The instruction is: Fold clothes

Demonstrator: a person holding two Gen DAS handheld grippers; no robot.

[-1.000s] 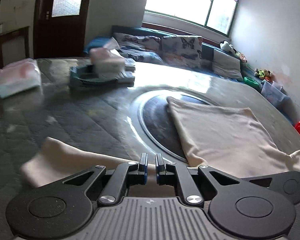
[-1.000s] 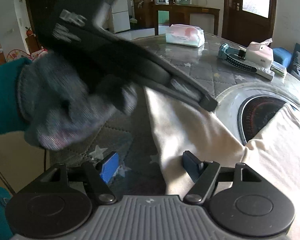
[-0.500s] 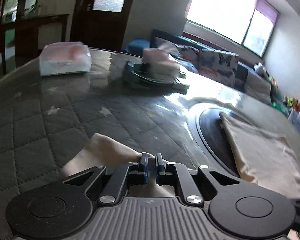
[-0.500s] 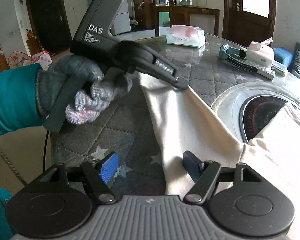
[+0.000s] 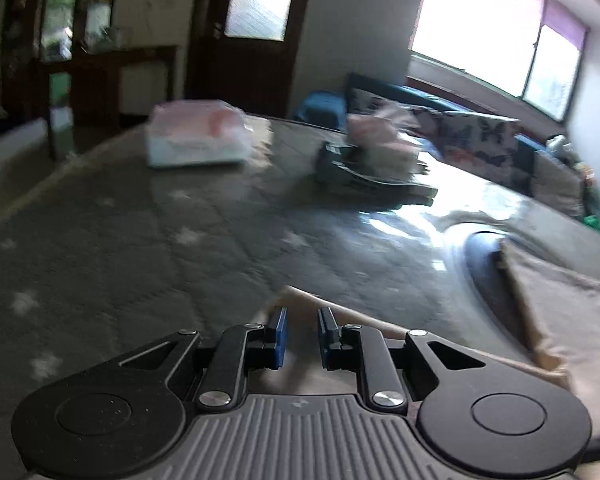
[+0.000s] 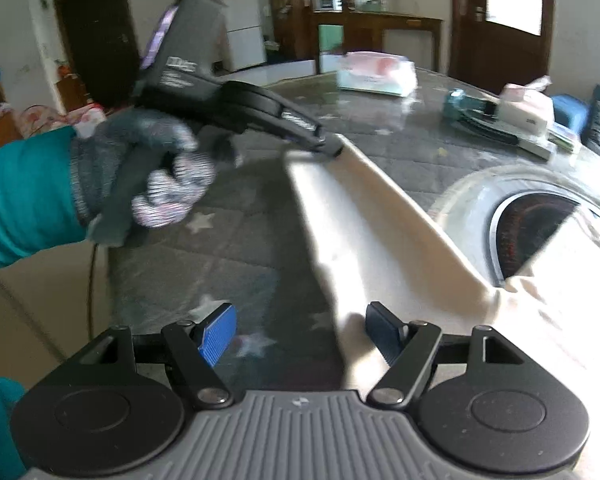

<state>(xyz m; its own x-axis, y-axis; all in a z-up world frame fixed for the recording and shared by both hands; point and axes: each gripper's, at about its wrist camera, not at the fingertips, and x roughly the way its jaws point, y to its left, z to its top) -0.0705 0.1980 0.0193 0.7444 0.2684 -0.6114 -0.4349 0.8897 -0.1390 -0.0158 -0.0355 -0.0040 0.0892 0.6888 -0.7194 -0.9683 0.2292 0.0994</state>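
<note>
The cream cloth (image 6: 380, 240) lies on the quilted table (image 6: 220, 248), one long strip pulled taut, creased and lifted at its far corner. The left gripper (image 6: 332, 148) meets that corner; whether it pinches it is unclear. The right gripper (image 6: 300, 330) is spread wide, one finger on the cloth's edge.

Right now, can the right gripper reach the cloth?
Probably yes. The right gripper is open, and the near edge of the cloth already lies between its fingers. Nothing seems to be in the way.

Cream garment (image 6: 380, 240), sleeve stretched out across grey quilted table, body bunched
</note>
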